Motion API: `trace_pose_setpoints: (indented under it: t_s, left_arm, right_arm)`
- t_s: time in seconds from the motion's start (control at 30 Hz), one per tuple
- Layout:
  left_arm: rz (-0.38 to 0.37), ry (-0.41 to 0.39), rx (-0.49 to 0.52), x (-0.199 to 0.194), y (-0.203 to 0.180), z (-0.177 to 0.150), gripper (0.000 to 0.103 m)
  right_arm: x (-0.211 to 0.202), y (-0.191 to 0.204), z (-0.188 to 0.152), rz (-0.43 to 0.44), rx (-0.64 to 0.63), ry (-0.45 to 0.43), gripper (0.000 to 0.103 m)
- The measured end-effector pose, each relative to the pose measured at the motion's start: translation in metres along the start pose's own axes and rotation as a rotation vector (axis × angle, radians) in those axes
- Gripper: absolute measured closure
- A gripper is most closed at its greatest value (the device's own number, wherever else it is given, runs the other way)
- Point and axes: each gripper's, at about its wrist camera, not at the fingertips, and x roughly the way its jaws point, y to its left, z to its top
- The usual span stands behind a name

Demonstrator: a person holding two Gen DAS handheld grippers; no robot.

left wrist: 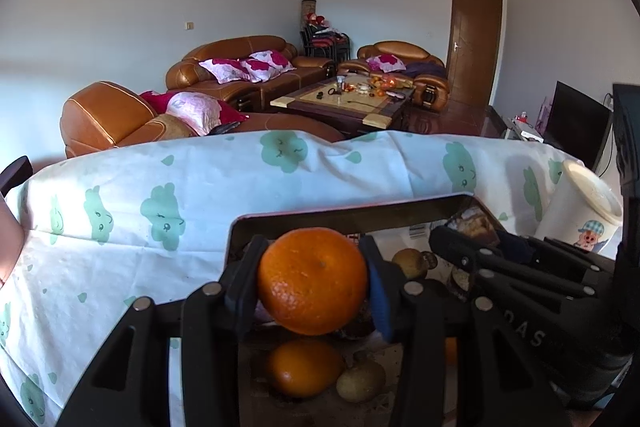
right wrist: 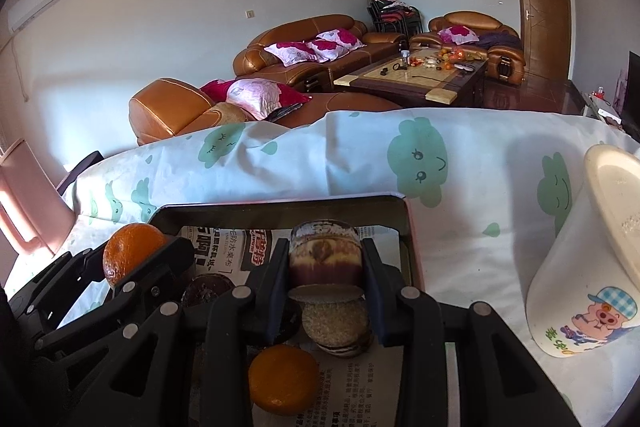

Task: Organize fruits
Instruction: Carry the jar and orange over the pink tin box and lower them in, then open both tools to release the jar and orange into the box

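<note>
My left gripper [left wrist: 312,281] is shut on an orange mandarin [left wrist: 312,281] and holds it above a dark metal tray [left wrist: 352,217] lined with newspaper. Below it in the tray lie another orange [left wrist: 302,367] and a small brownish fruit [left wrist: 360,381]. My right gripper [right wrist: 325,267] is shut on a layered cake in a clear cup [right wrist: 325,255], above the same tray [right wrist: 280,209]. Round cakes [right wrist: 334,323] and an orange [right wrist: 282,379] lie under it. The left gripper with its mandarin [right wrist: 132,251] shows at the left of the right wrist view.
The tray sits on a table covered by a white cloth with green clouds [left wrist: 160,195]. A white cartoon-printed bucket [right wrist: 580,267] stands to the right; it also shows in the left wrist view [left wrist: 580,211]. A pink object [right wrist: 28,203] stands at the left. Sofas and a coffee table lie beyond.
</note>
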Motion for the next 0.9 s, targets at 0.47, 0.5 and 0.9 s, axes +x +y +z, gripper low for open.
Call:
trace_pose_setpoints:
  t_s: [0.47,0.5,0.9]
  left_arm:
    - [-0.009,0.076,0.086,0.014,-0.029,0.013,0.055]
    - [0.003,0.085,0.103,0.017,-0.033,0.014,0.055]
    - [0.075,0.053,0.107,0.004,-0.029,0.021,0.000]
  right_arm:
    - [-0.037,-0.016,0.000,0.192,0.171,-0.124,0.032]
    - [-0.038,-0.016,-0.001,0.183,0.180,-0.129,0.032]
    - [-0.048,-0.022,-0.007,0.075,0.188,-0.196,0.032]
